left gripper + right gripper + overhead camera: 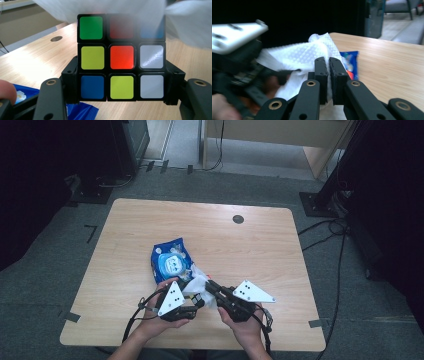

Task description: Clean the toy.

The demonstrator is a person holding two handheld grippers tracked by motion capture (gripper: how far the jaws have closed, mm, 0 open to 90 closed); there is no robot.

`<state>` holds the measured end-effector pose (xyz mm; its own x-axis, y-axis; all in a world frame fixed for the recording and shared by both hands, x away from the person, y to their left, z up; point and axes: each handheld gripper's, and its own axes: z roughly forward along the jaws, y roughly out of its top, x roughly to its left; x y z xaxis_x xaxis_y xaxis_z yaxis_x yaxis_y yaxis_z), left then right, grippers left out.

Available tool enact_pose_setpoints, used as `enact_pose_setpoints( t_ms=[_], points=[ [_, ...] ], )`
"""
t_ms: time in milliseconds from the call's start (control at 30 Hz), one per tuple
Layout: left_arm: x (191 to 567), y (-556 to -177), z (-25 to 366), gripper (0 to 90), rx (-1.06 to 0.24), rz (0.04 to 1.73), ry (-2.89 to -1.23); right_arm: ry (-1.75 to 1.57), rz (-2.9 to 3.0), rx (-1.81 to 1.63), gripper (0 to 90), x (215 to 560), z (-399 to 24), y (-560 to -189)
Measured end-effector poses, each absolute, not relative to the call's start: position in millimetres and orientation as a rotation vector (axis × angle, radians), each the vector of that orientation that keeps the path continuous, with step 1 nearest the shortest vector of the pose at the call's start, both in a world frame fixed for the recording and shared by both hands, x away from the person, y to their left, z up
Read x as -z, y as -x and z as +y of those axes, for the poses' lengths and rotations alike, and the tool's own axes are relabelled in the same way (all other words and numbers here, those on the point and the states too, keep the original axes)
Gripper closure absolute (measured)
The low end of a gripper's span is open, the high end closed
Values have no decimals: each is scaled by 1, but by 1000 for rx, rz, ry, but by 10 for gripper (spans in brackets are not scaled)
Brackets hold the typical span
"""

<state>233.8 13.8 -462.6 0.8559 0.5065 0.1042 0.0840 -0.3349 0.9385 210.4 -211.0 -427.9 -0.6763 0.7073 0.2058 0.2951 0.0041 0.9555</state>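
Wiping looks under way: left gripper [120, 100] fingers [71, 82] clamp the puzzle cube [121, 57], right gripper [329, 75] fingers pinch a wet wipe [297, 58] over its top; other faces likely remain.

A light wooden table [150, 220] stands on grey carpet [65, 235]; cables [325, 227] trail at its right, and pale wooden furniture [280, 132] stands at the far side.
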Motion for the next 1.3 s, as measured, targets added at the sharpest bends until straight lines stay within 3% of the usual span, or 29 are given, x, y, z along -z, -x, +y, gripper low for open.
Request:
enact_pose_setpoints(
  t_ms=[233,800,867,900,1300],
  points=[
    [457,-239,25,342,-446,468,-1828,-1191,1937,-1527,865,457,-239,-232],
    [460,-244,31,342,-450,490,-1836,-1386,1914,-1265,846,487,-273,-254],
    [460,-244,31,342,-451,491,-1838,-1384,1908,-1251,805,488,-274,-254],
    [460,-244,31,342,-451,492,-1839,-1399,1891,-1252,720,488,-275,-254],
    [464,-244,28,342,-451,495,-1844,-1435,1849,-1500,484,459,-268,-245]
  ],
)
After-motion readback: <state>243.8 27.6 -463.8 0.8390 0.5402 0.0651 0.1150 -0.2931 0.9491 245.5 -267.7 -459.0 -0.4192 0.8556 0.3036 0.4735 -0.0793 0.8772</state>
